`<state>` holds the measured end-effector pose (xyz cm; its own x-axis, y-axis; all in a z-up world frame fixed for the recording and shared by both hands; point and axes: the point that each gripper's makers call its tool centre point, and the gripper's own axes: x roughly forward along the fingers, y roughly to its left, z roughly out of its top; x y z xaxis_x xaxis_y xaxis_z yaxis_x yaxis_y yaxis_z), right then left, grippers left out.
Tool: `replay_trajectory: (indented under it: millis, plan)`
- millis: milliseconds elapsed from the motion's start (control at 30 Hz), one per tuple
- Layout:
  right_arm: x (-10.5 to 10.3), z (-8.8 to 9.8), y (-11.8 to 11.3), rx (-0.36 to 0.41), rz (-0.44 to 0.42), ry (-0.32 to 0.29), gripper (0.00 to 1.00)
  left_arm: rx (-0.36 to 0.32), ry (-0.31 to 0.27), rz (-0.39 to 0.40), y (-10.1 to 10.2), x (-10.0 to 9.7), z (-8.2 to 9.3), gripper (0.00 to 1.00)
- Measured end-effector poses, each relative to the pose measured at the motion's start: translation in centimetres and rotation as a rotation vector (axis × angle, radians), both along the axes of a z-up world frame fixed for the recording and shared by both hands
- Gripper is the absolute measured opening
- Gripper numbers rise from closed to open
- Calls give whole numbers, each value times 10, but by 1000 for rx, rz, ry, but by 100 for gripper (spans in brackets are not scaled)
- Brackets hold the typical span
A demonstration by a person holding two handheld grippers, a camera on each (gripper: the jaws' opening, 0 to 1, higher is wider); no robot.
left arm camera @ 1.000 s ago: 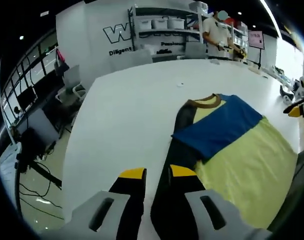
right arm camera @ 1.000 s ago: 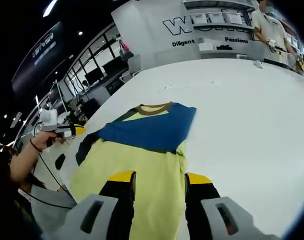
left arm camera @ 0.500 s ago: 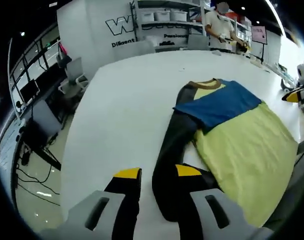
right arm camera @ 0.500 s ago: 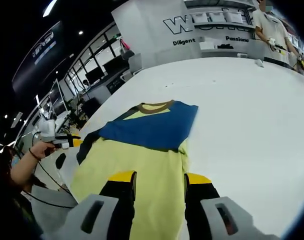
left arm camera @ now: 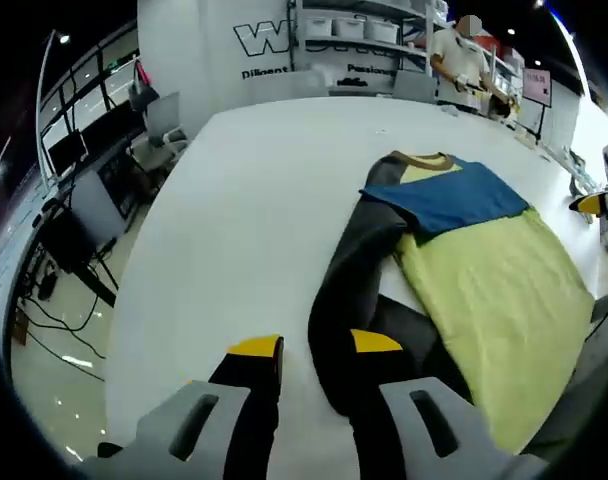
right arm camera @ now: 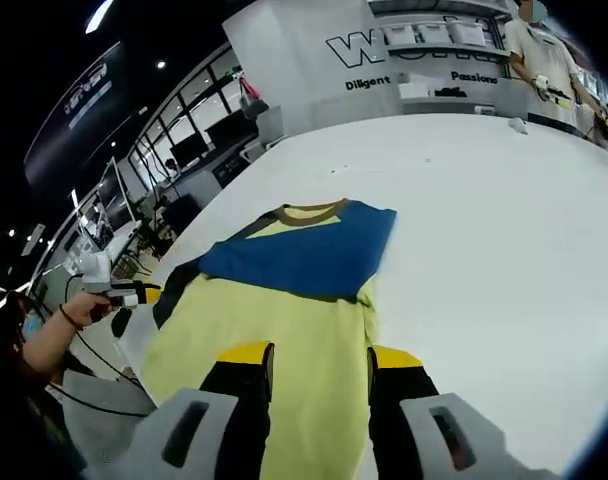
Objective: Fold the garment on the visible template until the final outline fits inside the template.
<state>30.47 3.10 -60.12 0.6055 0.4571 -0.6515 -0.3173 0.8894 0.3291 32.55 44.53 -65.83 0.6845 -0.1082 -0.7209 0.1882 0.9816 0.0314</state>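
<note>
Yellow-tipped jaws of the left gripper (left arm camera: 304,350) stand spread over the garment's (left arm camera: 464,270) dark sleeve (left arm camera: 349,290); the right gripper (right arm camera: 309,362) is likewise spread above its yellow hem. The garment lies on the white desk (left arm camera: 254,200), its near edge cut off behind the jaws; no template outline can be made out

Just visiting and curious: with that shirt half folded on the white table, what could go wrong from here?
The long dark sleeve lies stretched out beside the yellow and blue shirt; the open left gripper might pinch it badly, bunching it. The right gripper, open over the yellow hem, could drag the folded blue part loose.
</note>
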Motion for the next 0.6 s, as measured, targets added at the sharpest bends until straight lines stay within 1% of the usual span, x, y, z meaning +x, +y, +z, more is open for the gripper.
replay_trajectory:
  millis: [67, 100, 200, 300, 400, 467, 500, 533, 567, 600]
  plan:
    - [0, 0, 0, -1, 0, 3, 32, -14, 6, 11, 0, -2, -2, 20]
    - [-1, -1, 0, -1, -4, 7, 31, -10, 8, 1, -1, -2, -2, 19]
    - [1, 0, -1, 0, -8, 2, 32, -10, 25, 2, -1, -5, -7, 19]
    - [1, 0, 0, 1, -6, 2, 32, -30, 17, 12, -3, -5, -6, 18]
    - [1, 0, -1, 1, -9, 4, 32, -30, 20, 8, -5, -5, -7, 15]
    - [1, -1, -1, 1, -14, 7, 32, -50, 9, 15, -8, -5, -7, 13]
    - [1, -1, -2, 2, -16, 8, 32, -57, 19, 14, -10, -6, -8, 11]
    - [0, -1, -2, 3, -17, 8, 32, -55, 22, 16, -10, -7, -9, 9]
    - [0, -1, -2, 3, -17, 8, 32, -35, 24, 13, -9, -7, -10, 10]
    - [0, -1, -1, 3, -17, 8, 32, -29, 27, 6, -10, -7, -11, 9]
